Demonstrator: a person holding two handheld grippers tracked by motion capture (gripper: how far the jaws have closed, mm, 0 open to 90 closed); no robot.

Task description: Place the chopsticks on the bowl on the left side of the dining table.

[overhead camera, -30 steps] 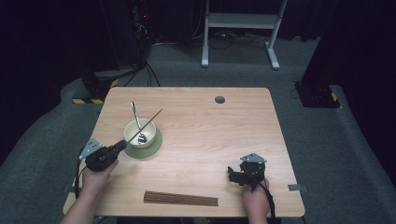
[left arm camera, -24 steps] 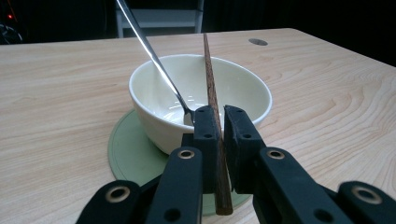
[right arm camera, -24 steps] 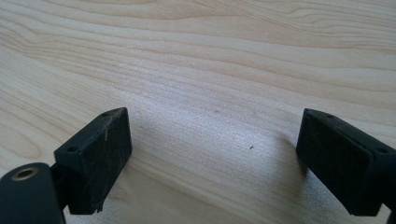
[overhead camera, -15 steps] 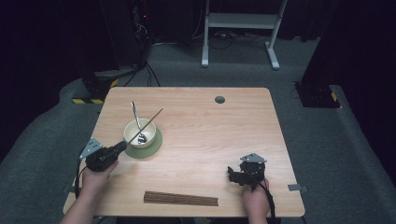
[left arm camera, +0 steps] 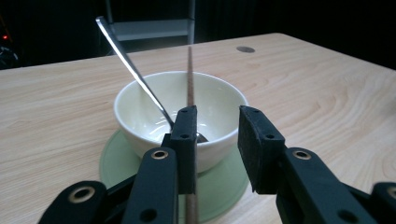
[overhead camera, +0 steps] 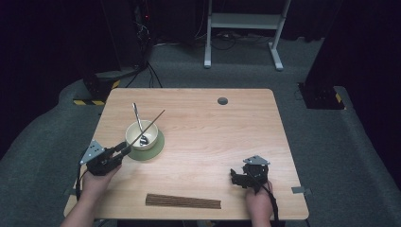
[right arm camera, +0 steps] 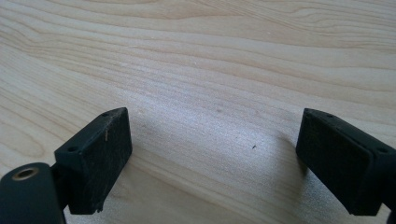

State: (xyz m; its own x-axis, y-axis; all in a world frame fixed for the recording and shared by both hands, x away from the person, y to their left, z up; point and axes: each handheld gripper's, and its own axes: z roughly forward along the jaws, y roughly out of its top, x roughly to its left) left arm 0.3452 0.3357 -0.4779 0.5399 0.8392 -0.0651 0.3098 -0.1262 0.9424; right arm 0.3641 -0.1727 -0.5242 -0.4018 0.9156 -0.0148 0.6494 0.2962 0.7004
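A light wooden table point(overhead camera: 203, 142) stands on grey carpet point(overhead camera: 331, 156) in a dark room. A round dark hole point(overhead camera: 222, 100) sits near the table's far edge. Beyond it stands a white metal frame point(overhead camera: 246, 28) with cables on the floor beneath. Off the far left corner lies a block with yellow-black stripes point(overhead camera: 94, 97); off the right, a black box point(overhead camera: 321, 97).
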